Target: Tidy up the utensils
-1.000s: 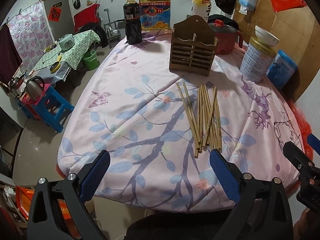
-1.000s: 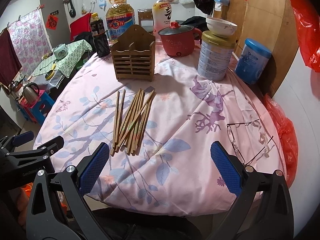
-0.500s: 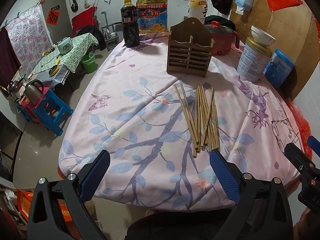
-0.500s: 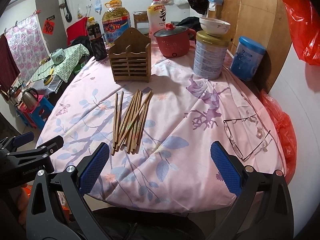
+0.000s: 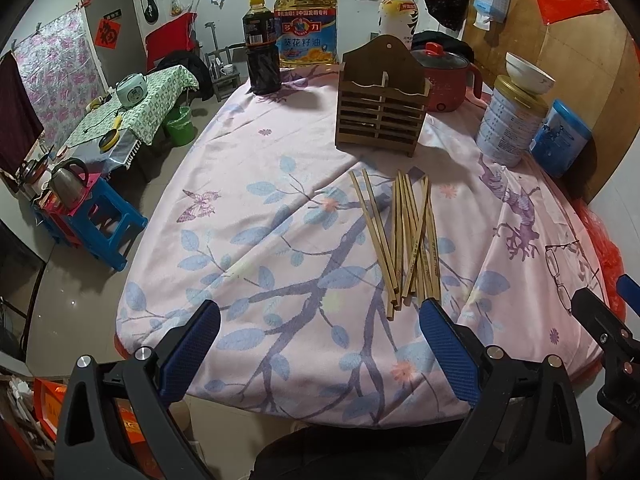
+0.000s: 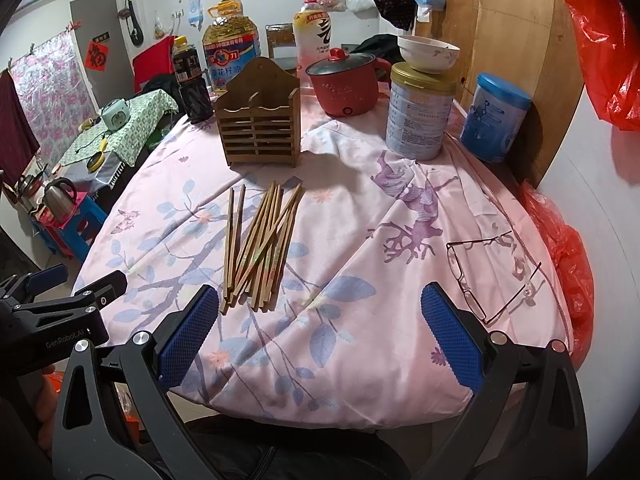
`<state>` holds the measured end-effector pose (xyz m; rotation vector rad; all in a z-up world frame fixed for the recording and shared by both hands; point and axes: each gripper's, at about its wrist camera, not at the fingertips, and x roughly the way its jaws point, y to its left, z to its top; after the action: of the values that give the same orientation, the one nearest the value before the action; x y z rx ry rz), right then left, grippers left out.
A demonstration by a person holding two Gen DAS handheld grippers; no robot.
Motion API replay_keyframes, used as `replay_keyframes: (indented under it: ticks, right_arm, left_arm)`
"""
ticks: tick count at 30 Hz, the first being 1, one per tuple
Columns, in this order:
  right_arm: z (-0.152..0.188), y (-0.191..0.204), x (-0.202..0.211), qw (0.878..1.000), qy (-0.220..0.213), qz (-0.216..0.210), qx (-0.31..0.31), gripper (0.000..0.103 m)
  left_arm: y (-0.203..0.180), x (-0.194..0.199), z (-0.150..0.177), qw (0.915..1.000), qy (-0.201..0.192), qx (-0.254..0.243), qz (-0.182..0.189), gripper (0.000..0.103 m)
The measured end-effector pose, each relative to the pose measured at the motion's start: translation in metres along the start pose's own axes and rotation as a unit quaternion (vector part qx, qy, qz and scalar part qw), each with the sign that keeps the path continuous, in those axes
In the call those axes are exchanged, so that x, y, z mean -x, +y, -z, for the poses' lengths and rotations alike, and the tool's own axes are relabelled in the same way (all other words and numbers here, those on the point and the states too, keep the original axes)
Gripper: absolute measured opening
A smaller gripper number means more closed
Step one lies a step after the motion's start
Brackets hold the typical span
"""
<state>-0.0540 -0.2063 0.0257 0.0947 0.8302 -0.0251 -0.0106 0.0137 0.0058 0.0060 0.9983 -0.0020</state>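
Lying loose: about ten chopsticks [image 6: 260, 240] before one holder [image 6: 260, 120]; both grippers' fingers [image 5: 188, 352] [image 6: 450, 340] spread apart.

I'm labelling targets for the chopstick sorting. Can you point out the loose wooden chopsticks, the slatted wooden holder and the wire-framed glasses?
loose wooden chopsticks [image 6: 260, 244], right wrist view, middle of the pile
slatted wooden holder [image 6: 260, 136], right wrist view, front slats
wire-framed glasses [image 6: 464, 276], right wrist view, lower rim of the nearer lens

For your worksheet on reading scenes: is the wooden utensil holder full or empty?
Empty, as far as visible: nothing rises above the wooden utensil holder; the chopsticks all lie on the tablecloth.
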Motion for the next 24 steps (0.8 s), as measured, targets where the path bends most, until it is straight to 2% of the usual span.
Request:
replay_keyframes:
  ticks: [24]
  right_arm:
    - [-0.0017,0.0014,-0.0036,1.0,0.002,0.0,-0.001,0.097]
  left_arm:
    - [-0.0005,0.0004,0.0,1.0,0.001,-0.001,0.001,0.097]
